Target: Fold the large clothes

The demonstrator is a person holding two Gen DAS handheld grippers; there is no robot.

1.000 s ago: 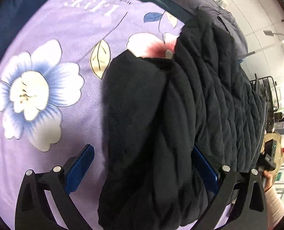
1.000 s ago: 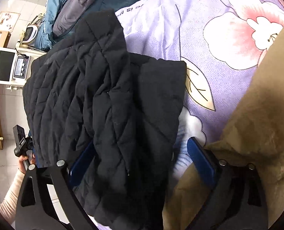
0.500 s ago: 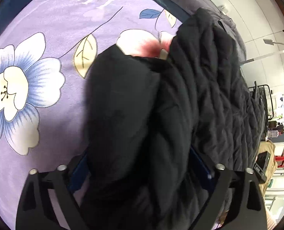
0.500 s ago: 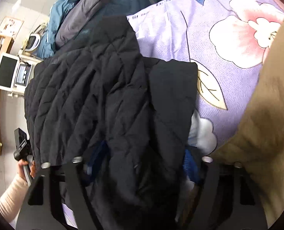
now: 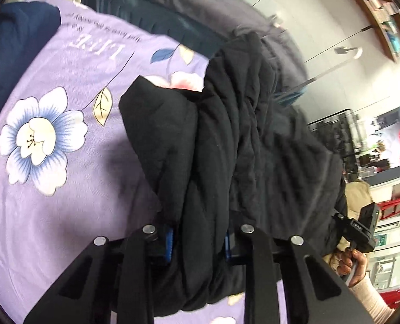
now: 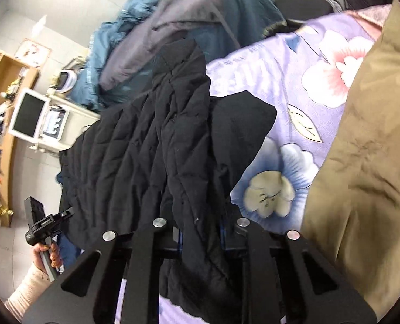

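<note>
With both the left tongs and right tongs clamped on the near hem of the black quilted padded jacket on the purple floral bedspread, you lift evenly and carry the hem toward the collar, hands level.

Even indoor light, fisheye-warped, blurred edges

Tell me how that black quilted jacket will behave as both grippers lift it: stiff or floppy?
Probably floppy: the black quilted jacket bunches and drapes in folds between both grippers' pads. Its puffy quilting suggests bulk without much weight. The unheld sleeve will likely dangle toward the purple floral sheet.
</note>
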